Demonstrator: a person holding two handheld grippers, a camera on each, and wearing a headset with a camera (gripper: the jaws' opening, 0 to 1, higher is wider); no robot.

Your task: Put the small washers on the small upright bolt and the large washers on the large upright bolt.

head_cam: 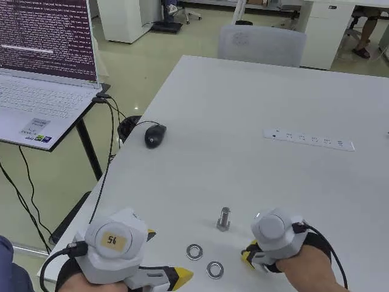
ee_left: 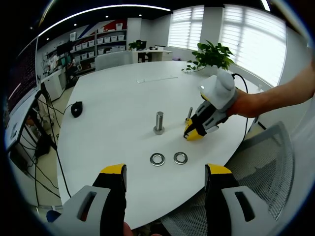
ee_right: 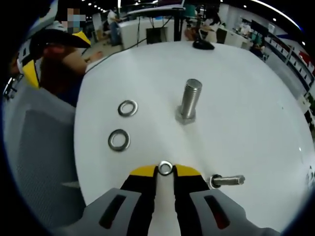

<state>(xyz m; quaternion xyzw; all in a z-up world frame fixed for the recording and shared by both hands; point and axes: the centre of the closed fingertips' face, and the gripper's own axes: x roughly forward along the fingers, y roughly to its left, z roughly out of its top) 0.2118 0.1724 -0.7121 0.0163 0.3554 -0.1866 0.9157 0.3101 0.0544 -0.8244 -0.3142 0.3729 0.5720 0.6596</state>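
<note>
A large steel bolt [head_cam: 223,219] [ee_left: 159,123] [ee_right: 189,103] stands upright on the white table [head_cam: 255,121]. Two large washers [head_cam: 194,251] [head_cam: 214,269] lie flat in front of it, also seen in the left gripper view [ee_left: 157,159] [ee_left: 180,158] and the right gripper view [ee_right: 128,107] [ee_right: 119,140]. My right gripper [head_cam: 248,255] [ee_left: 197,132] [ee_right: 165,172] is shut on a small washer [ee_right: 165,168], low over the table. The small bolt [ee_left: 189,114] [ee_right: 227,180] is just beside its jaws. My left gripper [head_cam: 167,255] [ee_left: 166,174] is open and holds nothing, near the table's front edge.
A black mouse [head_cam: 155,135] with its cable lies at the table's left edge, and a white power strip [head_cam: 309,139] at the far right. A laptop [head_cam: 42,67] stands on a side table to the left. A grey chair [head_cam: 261,44] is behind the table.
</note>
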